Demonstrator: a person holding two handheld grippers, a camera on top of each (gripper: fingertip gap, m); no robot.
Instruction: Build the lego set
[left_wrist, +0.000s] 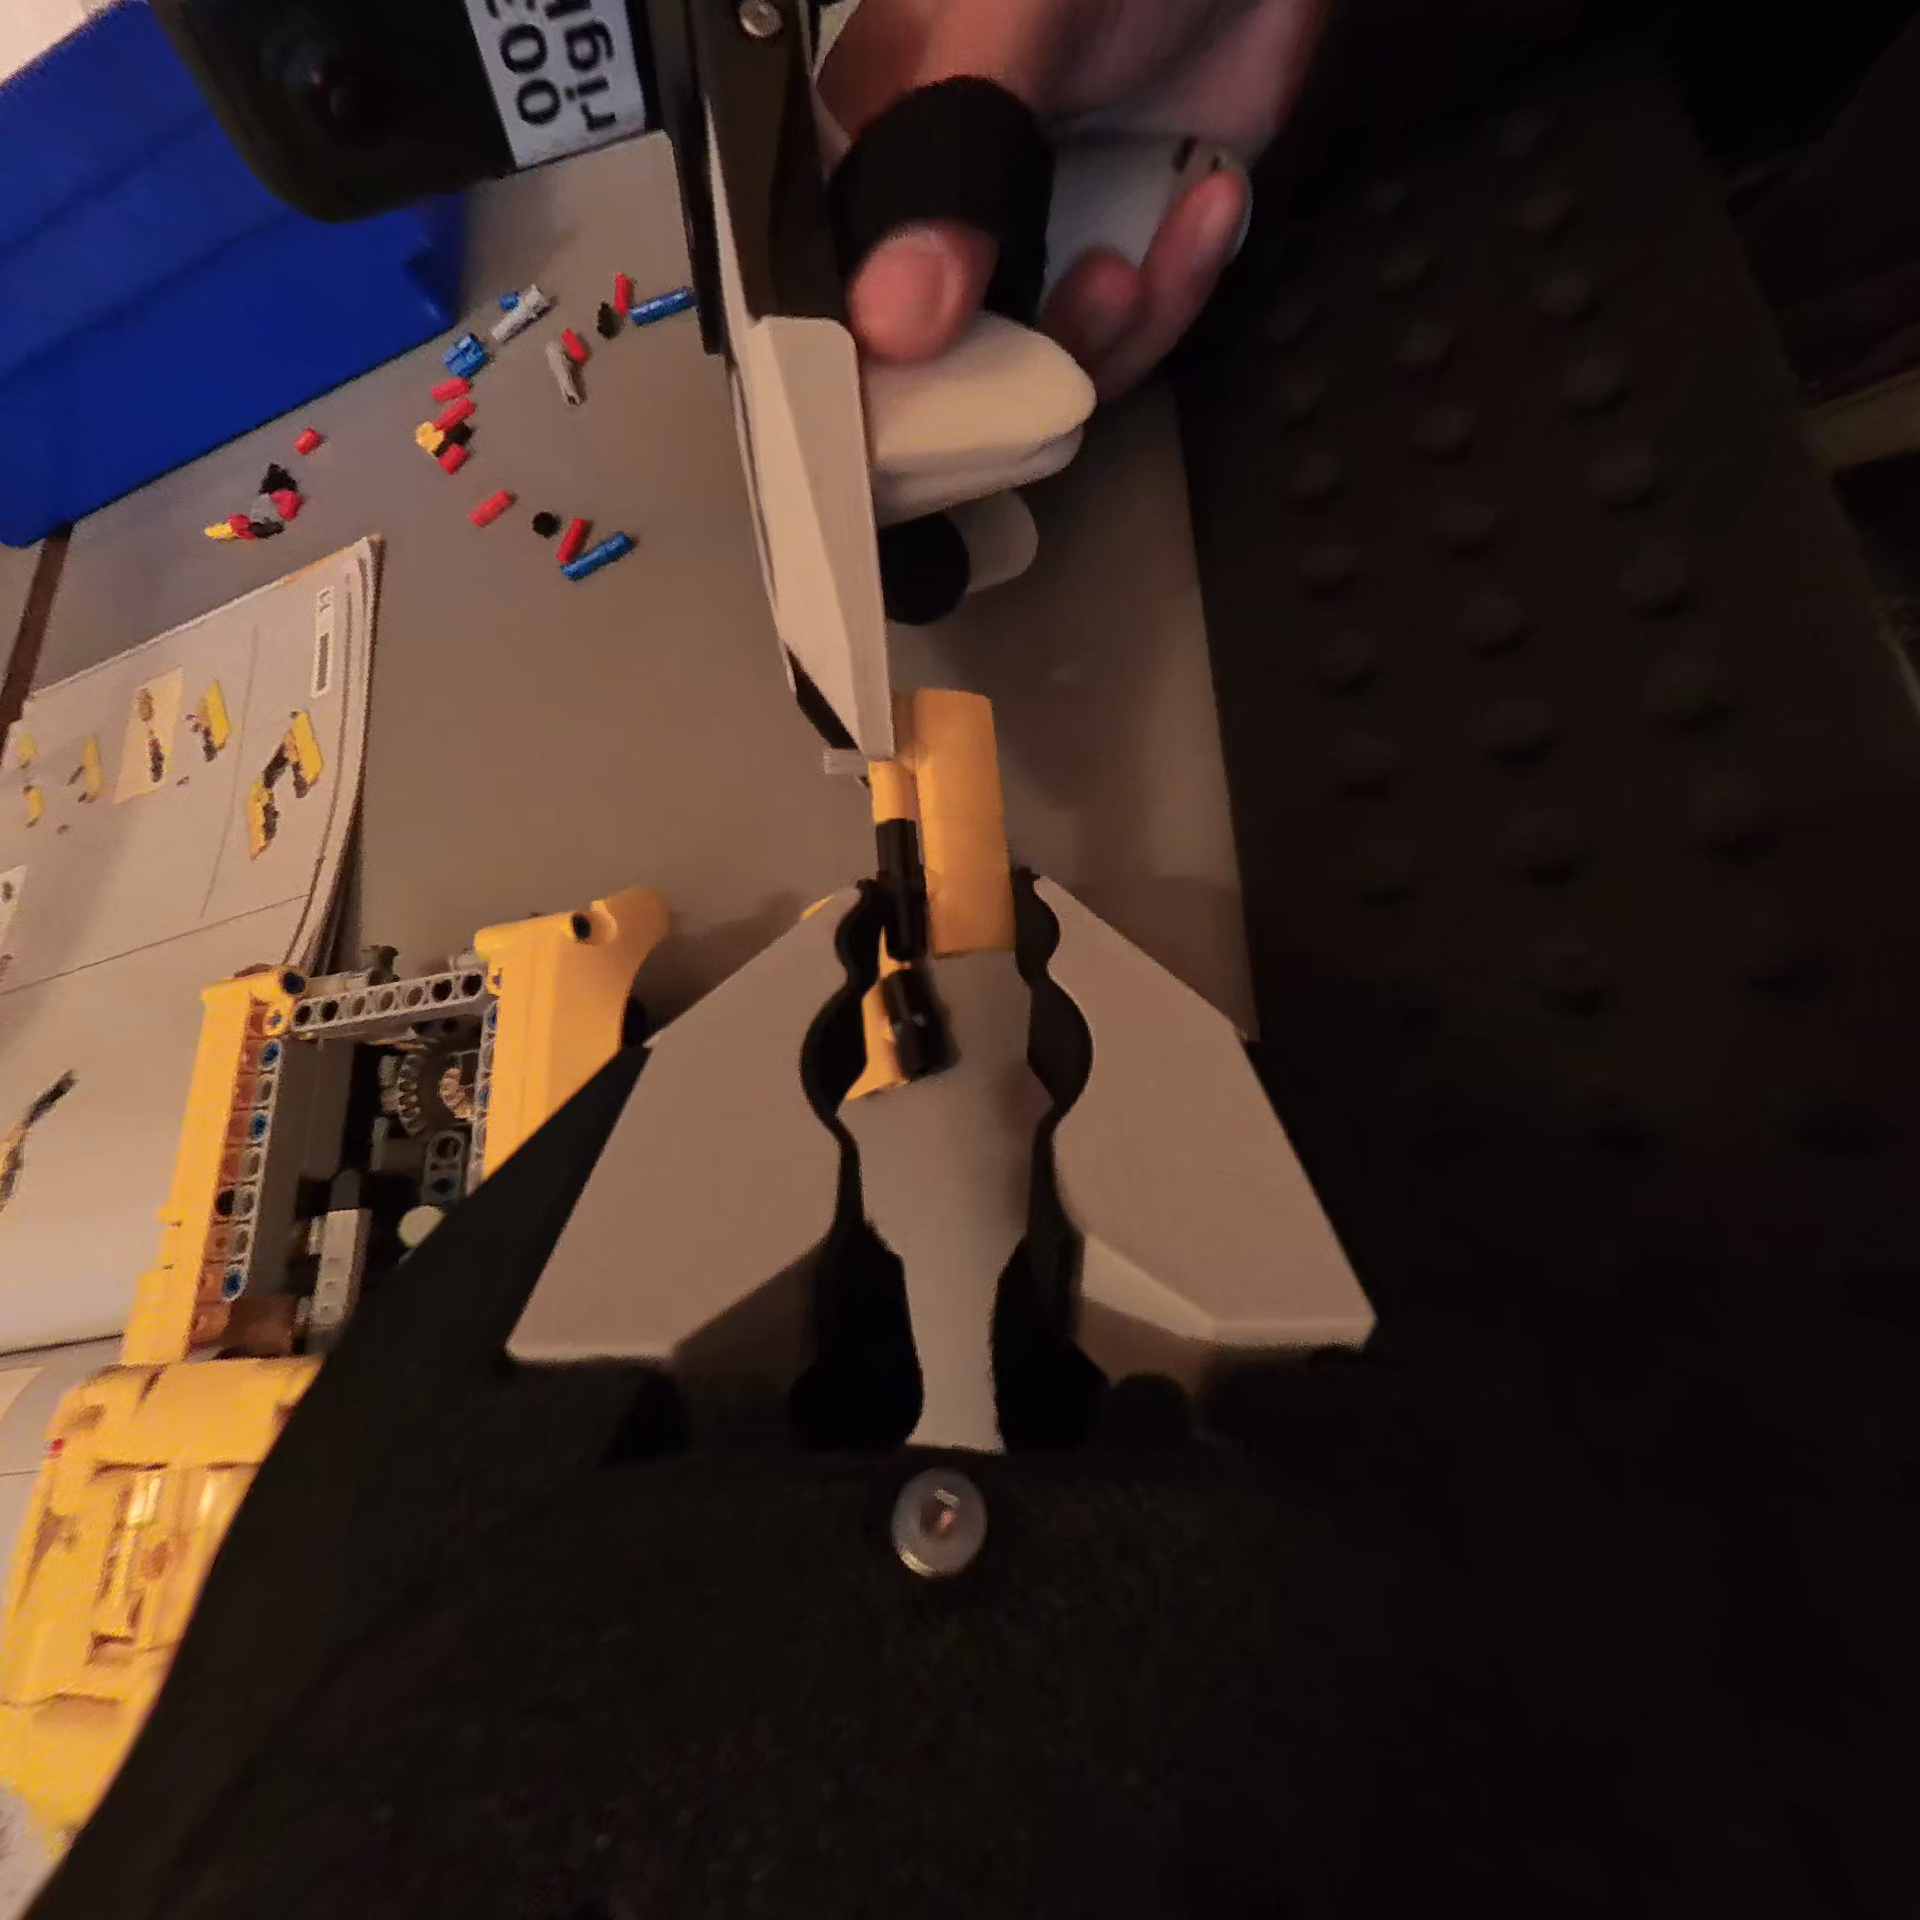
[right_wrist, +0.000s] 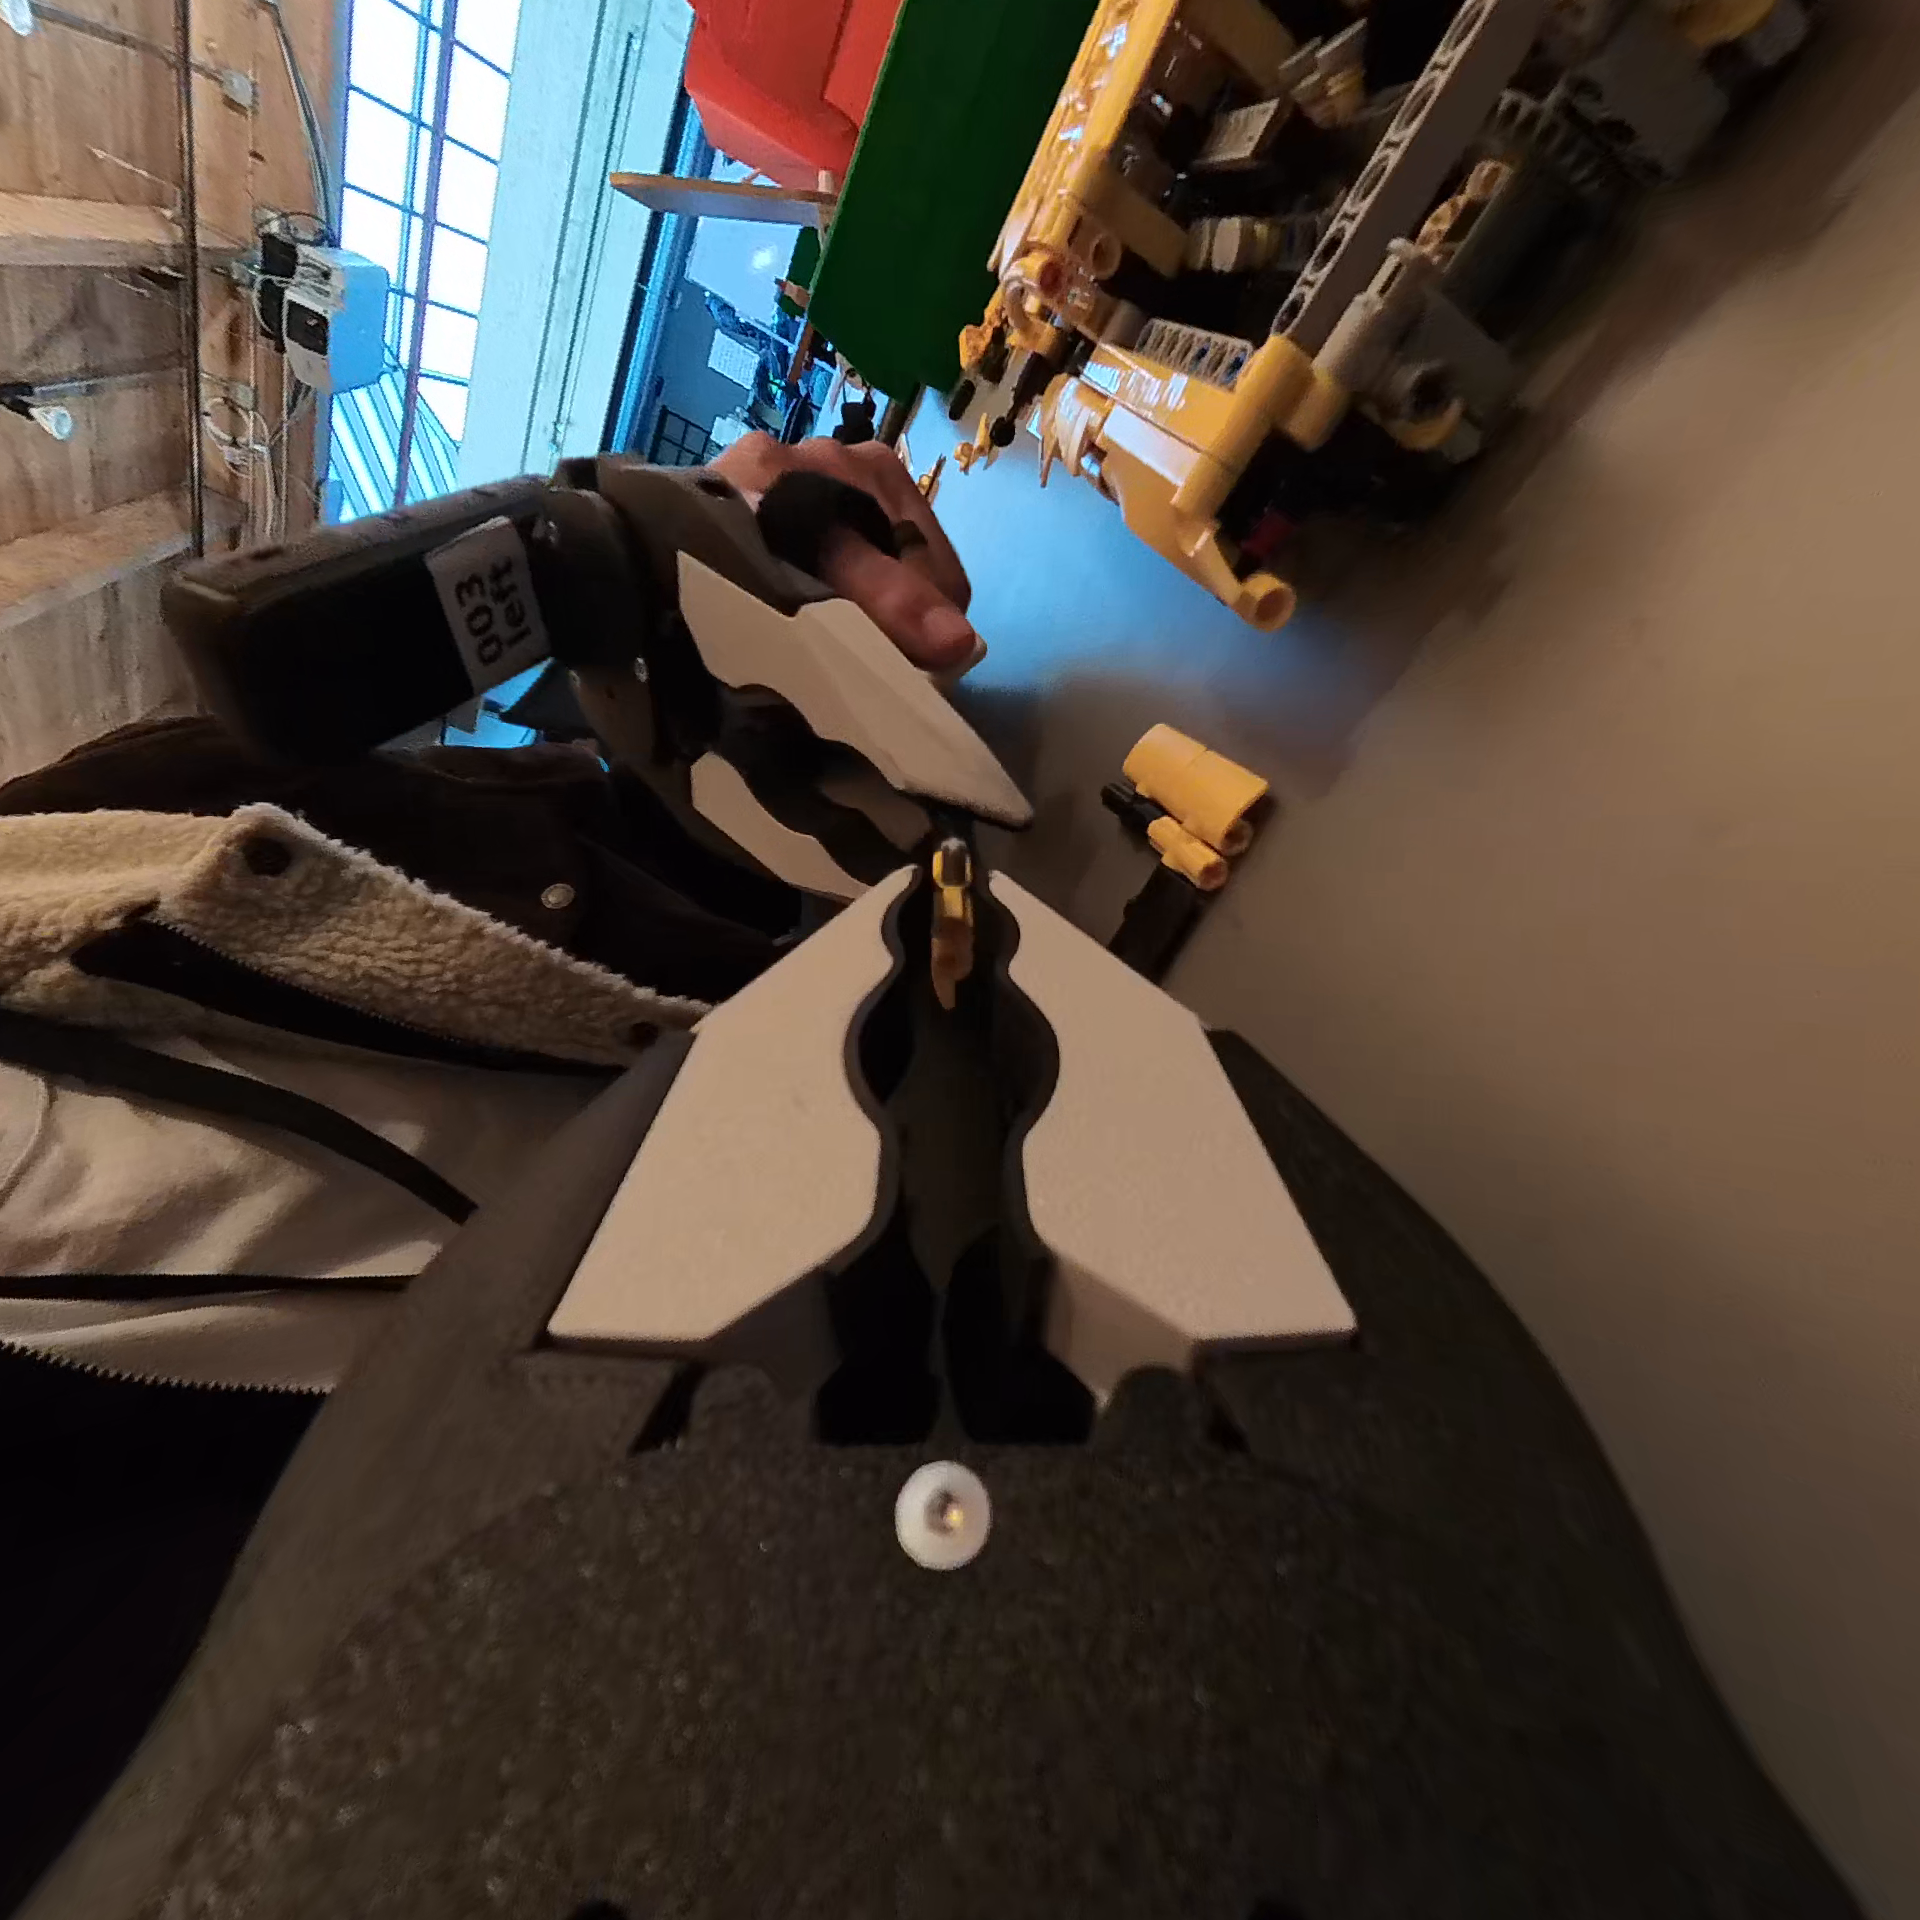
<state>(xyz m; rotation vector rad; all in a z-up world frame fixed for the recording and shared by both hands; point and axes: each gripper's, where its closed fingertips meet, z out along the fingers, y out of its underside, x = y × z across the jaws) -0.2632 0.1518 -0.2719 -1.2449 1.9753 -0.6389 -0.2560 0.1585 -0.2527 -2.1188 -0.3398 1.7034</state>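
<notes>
Left tongs (left_wrist: 940, 894): parted; a gap is seen on either side of what lies between the fingers, and no pinch is made out.
Right tongs (right_wrist: 954, 881): clenched on the piece, which is gripped at the fingertips.
Piece (right_wrist: 948, 920): slim, yellow with black ends. It is held off the worktop between the two tongs, and its near end is seen in the left wrist view lying inside the gap of the left tongs.
Meeting point: the right tongs are brought in from the far side, tip to tip with the left tongs. Contact between the two cannot be told.
Block (right_wrist: 1195, 790): a thicker yellow part with a small yellow connector and a black pin. It is laid on the worktop just beyond the tongs, apart from the held piece.
Worktop (left_wrist: 582, 727): grey, with bare surface around the tongs.
Model (left_wrist: 343, 1091): yellow frame with grey beams and gears inside, part built, set on the near left.
Booklet (left_wrist: 208, 748): lying open on the left, beyond the model.
Loose parts (left_wrist: 457, 416): small red, blue, black and grey bits scattered on the far left.
Bin (left_wrist: 156, 312): blue, at the far left corner.
Mat (left_wrist: 1558, 831): dark and studded, along the right edge of the worktop.
Hand (left_wrist: 1039, 208): wrapped round the right tongs' handle, with a black band over one finger.
Jacket (right_wrist: 312, 914): dark, fleece-collared, seen behind the left tongs.
</notes>
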